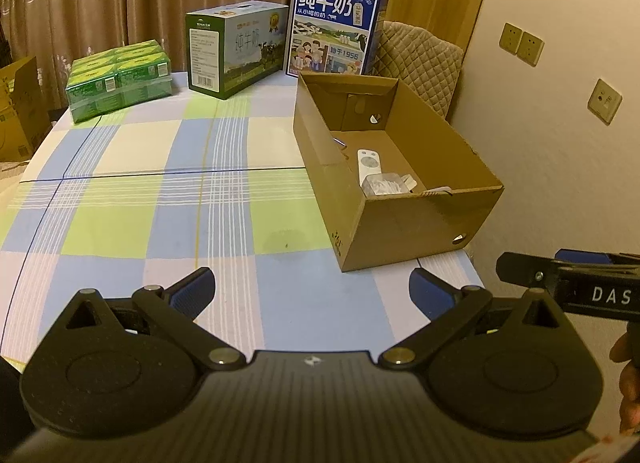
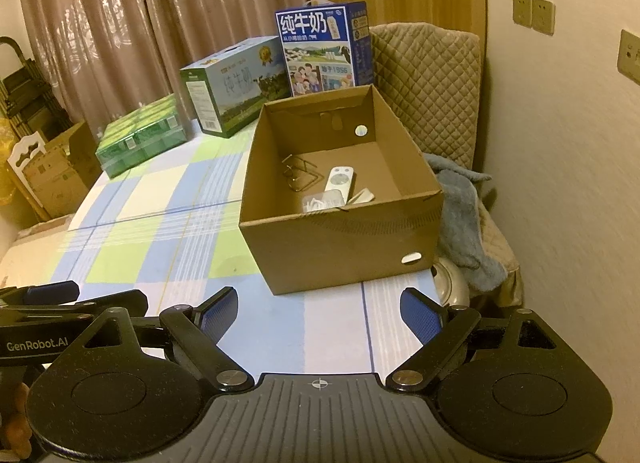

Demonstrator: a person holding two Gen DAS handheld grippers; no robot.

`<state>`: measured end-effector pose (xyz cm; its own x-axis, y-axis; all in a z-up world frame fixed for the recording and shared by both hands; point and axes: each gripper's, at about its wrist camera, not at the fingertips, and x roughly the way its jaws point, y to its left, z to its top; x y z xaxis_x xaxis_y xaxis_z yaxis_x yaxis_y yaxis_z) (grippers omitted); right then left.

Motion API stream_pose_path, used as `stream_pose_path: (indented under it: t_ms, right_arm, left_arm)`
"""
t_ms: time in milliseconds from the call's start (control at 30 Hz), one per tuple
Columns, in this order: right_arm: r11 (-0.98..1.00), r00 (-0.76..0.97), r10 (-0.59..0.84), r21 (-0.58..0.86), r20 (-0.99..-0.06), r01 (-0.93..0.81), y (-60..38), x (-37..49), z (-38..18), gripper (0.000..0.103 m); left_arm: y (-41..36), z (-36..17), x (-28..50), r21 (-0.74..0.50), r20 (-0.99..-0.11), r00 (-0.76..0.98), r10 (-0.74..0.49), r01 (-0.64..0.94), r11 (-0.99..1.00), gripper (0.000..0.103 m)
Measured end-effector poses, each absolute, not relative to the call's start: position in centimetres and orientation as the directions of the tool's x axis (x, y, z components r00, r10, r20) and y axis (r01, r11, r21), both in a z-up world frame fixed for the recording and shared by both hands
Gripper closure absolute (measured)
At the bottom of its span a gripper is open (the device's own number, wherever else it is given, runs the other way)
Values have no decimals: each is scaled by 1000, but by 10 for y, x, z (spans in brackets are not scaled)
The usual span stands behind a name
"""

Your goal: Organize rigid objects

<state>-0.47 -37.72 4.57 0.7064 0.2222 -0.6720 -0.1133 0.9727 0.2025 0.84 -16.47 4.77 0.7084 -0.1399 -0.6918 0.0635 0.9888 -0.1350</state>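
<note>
An open brown cardboard box [image 1: 416,223] [image 2: 336,243] stands on the checked tablecloth at the table's right side. Inside it lie a white remote control [image 1: 368,165] [image 2: 340,180], a clear plastic bag with white parts [image 1: 386,184] [image 2: 325,200], a thin wire stand [image 2: 300,172] and a small white piece [image 2: 365,196]. My left gripper [image 1: 312,291] is open and empty above the near table edge, left of the box front. My right gripper [image 2: 320,313] is open and empty just in front of the box. Each gripper shows at the edge of the other's view.
At the table's back stand a green shrink-wrapped pack of cartons [image 1: 120,77] [image 2: 142,139], a green-and-white milk case [image 1: 236,47] [image 2: 236,83] and a blue milk case [image 1: 336,33] [image 2: 322,47]. A quilted chair [image 2: 428,91] with a grey cloth [image 2: 464,215] stands right of the table.
</note>
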Motion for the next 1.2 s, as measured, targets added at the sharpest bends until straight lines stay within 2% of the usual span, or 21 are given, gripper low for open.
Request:
stream_pose_path:
  t_ms: [967,1200]
  right_arm:
    - [972,708,221,207,-671,-108,-380,-2,46,18]
    - [972,708,224,209,-669,-111,-380,-1,49,18]
  left_arm:
    - [-166,45,10,-146,-697,701,-152,69,987,1]
    - [-159,48,7,-179,-667,721,-186,88,980,1]
